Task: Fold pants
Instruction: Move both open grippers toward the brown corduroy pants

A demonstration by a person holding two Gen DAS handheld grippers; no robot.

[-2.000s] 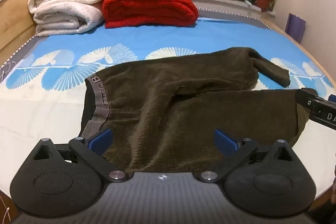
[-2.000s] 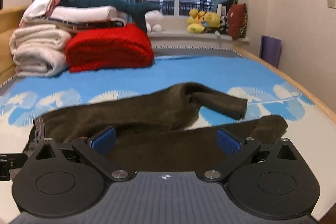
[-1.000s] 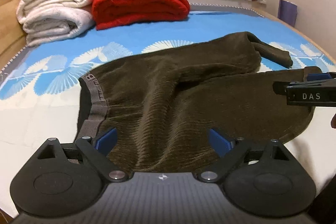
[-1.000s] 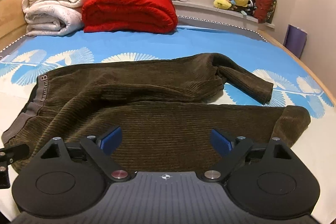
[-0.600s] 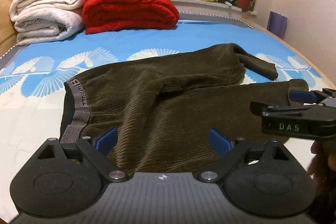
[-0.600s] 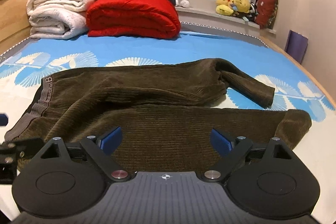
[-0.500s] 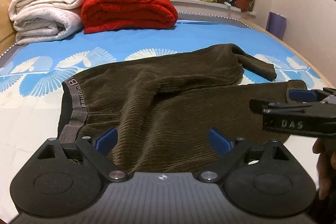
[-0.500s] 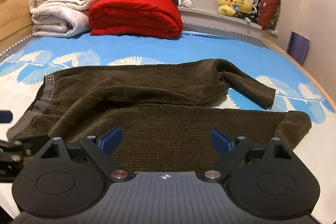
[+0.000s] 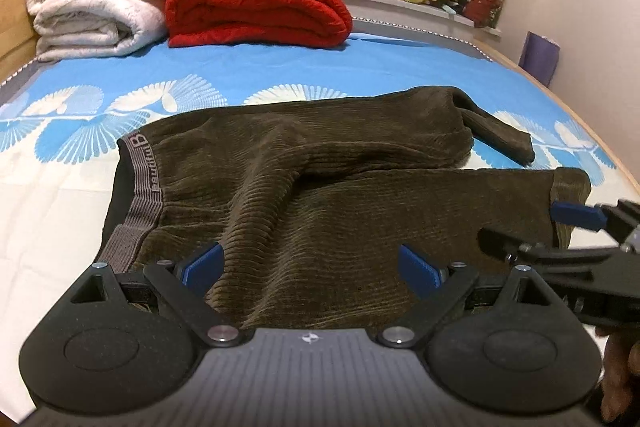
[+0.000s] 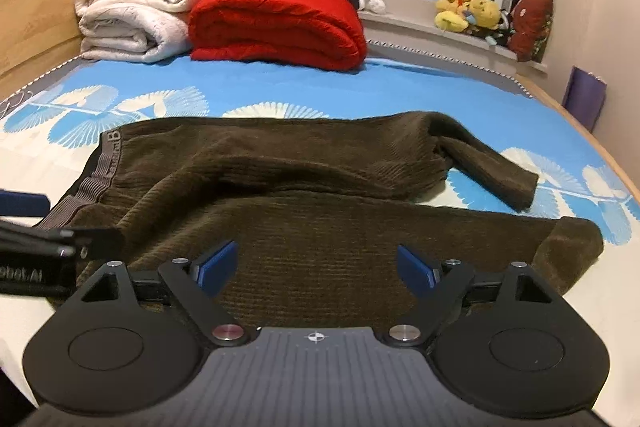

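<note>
While fingers (image 9: 200,264) gape, pants (image 9: 320,179) lie flat between

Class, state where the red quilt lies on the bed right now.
In both views the red quilt lies folded at the bed's far end, beyond the pants, touching the white blankets on its left.

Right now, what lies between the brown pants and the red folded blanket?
Only bare bedsheet, blue with white fan prints, between the pants and the red blanket; both wrist views show it.

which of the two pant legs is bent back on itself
The far leg, the one nearer the red blanket: its end kinks and angles back toward the camera. The near leg lies straight.
</note>
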